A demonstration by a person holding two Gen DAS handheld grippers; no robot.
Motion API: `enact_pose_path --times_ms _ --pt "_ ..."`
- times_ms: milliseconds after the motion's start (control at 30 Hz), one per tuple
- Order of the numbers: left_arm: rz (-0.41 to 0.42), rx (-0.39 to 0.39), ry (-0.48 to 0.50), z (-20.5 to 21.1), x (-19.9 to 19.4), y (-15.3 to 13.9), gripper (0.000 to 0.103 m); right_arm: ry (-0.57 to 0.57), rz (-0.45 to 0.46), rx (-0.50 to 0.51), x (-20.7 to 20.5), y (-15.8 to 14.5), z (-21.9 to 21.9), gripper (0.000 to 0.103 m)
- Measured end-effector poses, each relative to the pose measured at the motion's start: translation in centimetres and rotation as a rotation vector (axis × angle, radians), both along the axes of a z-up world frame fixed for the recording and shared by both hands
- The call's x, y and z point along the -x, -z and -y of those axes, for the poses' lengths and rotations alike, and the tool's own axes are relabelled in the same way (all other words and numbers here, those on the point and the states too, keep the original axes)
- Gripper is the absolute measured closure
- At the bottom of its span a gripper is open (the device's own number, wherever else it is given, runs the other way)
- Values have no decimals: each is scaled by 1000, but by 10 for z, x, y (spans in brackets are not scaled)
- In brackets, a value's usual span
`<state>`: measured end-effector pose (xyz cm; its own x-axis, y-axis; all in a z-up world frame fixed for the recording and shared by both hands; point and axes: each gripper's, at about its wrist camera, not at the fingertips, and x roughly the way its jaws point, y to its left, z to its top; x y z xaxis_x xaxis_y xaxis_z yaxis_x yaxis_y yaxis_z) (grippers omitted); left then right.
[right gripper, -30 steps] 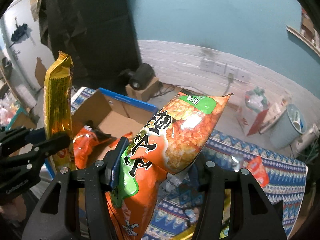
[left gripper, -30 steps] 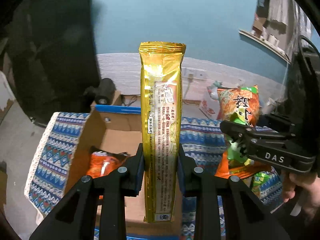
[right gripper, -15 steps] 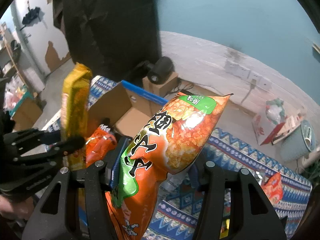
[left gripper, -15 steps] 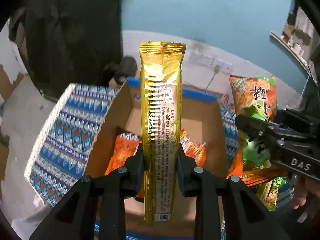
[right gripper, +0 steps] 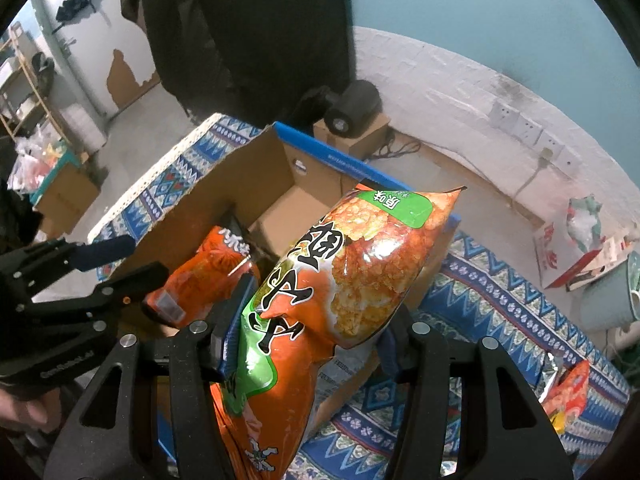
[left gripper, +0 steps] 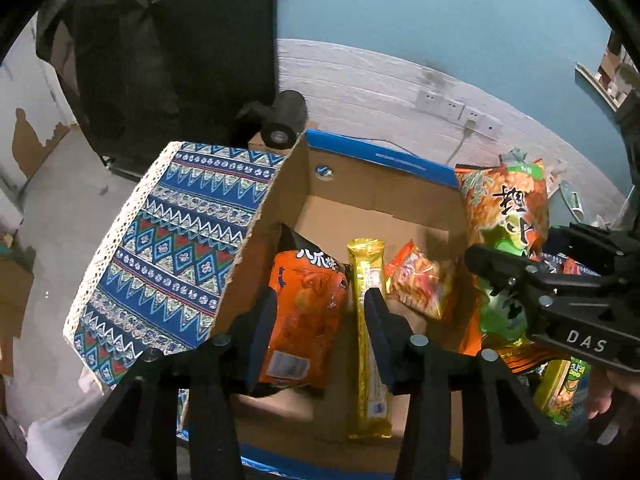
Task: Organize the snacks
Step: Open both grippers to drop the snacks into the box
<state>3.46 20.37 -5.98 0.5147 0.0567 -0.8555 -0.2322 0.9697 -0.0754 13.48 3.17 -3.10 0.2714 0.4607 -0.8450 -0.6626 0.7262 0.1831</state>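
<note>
Teal wall and white brick back a worktop with a patterned cloth point(left gripper: 160, 248) bearing an open box point(left gripper: 360, 184). Tilted steeply down over the box, the left gripper point(left gripper: 318, 324) has its jaws opening, the gold bar point(left gripper: 368, 320) lying loose inside against the right pad. Beside the box, the right gripper point(right gripper: 310, 344) pinches an orange bag point(right gripper: 340, 280).

I see a table under a blue zigzag-patterned cloth with white lace edging point(left gripper: 160, 248). An open brown cardboard box with a blue rim point(right gripper: 256, 184) sits directly on it. A small orange snack packet point(right gripper: 568, 392) and a crinkled silver foil wrapper point(right gripper: 554, 366) lie on the cloth at right.
</note>
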Motion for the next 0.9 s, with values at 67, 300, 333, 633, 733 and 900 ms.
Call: enact_pose_path --times_ms 67,300,333,633,733,900 --pt "-3 5 -4 -3 1 1 57 -6 -7 6 1 2 -3 49" --pt "-1 0 7 2 0 -4 55 -33 -28 6 3 3 -7 32" --pt "0 -1 9 3 0 -4 54 -26 -22 5 3 2 -5 30" --pt "14 30 59 22 -2 -10 44 60 14 26 3 -13 22 25" --pt "21 13 89 36 -3 -15 39 97 17 31 3 -17 38 23" --pt "33 -2 157 65 -2 -21 32 171 13 40 6 -21 74 20"
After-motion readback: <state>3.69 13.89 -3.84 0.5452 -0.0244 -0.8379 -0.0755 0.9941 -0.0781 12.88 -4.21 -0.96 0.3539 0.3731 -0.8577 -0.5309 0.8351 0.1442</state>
